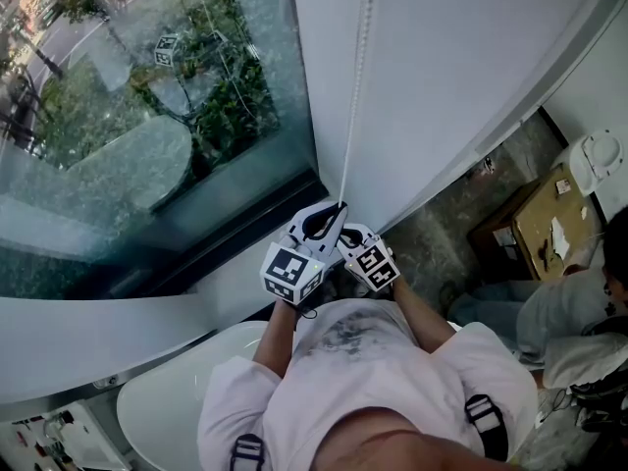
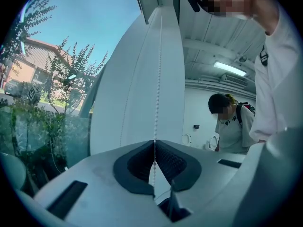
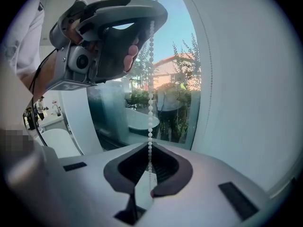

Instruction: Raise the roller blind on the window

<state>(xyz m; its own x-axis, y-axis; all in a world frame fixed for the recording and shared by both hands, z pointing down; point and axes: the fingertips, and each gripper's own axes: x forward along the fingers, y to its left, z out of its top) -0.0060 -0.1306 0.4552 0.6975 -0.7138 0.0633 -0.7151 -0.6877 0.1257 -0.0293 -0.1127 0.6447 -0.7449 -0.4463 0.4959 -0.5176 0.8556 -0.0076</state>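
- Person's white shirt [image 1: 363, 361] fills the bottom of the head view. Both forearms reach forward from it toward the window.
- Left hand-held gripper [image 2: 154, 142]: jaws closed, with the pads pinching the bead chain [image 2: 157, 74] where their tips meet.
- Right hand-held gripper [image 3: 150, 144]: jaws likewise closed on the same bead chain, which is caught between the dark pads.
- Relative position: the right gripper view shows the left hand-held gripper above, clamped higher on the chain. In the head view the two marker cubes sit just beside each other.
- Bead chain of the roller blind: white and taut. It runs straight up from the two grips along the white panel [image 1: 442, 67], just right of the window glass [image 1: 147, 135], and leaves the frame at the top.
- Second strand [image 2: 124, 108]: visible against the same panel in the left gripper view, apart from the gripped strand.
- White panel: whether it is the blind's cloth or a wall cannot be told.
- Window glass: bare in the part shown, with trees and a building outside.
- White tub [image 1: 167, 400]: below and to the left of the person, near the sill.
- Second person [image 1: 564, 312]: at the right edge, near a cardboard box [image 1: 540, 224] on the floor.
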